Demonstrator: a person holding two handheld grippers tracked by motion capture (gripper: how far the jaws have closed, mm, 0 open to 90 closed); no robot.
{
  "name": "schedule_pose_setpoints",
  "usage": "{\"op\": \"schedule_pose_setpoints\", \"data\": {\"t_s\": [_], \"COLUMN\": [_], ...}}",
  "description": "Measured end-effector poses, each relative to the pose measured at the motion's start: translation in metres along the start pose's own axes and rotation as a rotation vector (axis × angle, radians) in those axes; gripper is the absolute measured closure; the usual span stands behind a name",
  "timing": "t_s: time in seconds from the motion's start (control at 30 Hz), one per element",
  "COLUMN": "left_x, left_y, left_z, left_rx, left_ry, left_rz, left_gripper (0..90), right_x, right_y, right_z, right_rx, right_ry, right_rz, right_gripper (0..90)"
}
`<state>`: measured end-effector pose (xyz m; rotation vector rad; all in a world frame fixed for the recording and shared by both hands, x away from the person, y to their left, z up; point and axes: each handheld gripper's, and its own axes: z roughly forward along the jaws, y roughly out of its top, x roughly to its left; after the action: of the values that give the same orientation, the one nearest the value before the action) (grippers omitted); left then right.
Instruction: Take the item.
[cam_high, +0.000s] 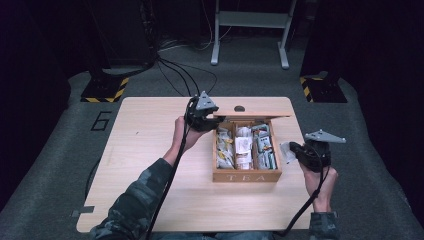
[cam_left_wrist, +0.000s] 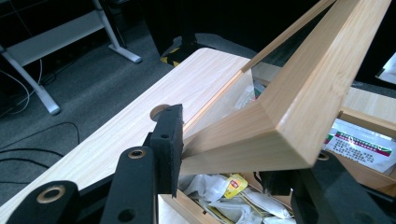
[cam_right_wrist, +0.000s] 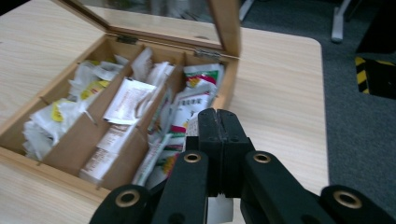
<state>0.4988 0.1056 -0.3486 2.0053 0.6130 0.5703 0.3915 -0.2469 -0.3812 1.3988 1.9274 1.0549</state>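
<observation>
Print on the tea packets inside the tea box too small for us to read, the box lid cut off above the left gripper, whatever the right gripper pinches hidden from us behind its pads.

left tongs grip lid of tea box; right tongs hold a sachet

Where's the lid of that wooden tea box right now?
In the high view the lid stands raised along the far edge of the tea box, near the table's middle. The left gripper clamps its left corner, holding it open.
</observation>
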Motion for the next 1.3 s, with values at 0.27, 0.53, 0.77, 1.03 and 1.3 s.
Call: {"op": "schedule_pose_setpoints", "data": {"t_s": [0.27, 0.53, 0.77, 1.03, 1.3], "left_x": [0.000, 0.000, 0.000, 0.000, 0.000], "left_y": [0.000, 0.000, 0.000, 0.000, 0.000], "left_z": [0.000, 0.000, 0.000, 0.000, 0.000], "left_rx": [0.004, 0.004, 0.004, 0.003, 0.005], "left_ry": [0.001, 0.000, 0.001, 0.003, 0.001], "left_rz": [0.012, 0.005, 0.010, 0.006, 0.012], "left_gripper": [56.7, 56.7, 56.8, 56.8, 56.8], "right_x": [-0.024, -0.039, -0.045, -0.050, -0.050], "right_y": [-0.018, -0.036, -0.051, -0.064, -0.073], "right_z": [0.005, 0.022, 0.042, 0.059, 0.077], "right_rx": [0.025, 0.062, 0.099, 0.130, 0.178], "right_ry": [-0.065, -0.085, -0.086, -0.074, -0.069], "right_rz": [0.061, 0.114, 0.145, 0.175, 0.183], "right_gripper": [90.0, 90.0, 90.0, 90.0, 90.0]}}
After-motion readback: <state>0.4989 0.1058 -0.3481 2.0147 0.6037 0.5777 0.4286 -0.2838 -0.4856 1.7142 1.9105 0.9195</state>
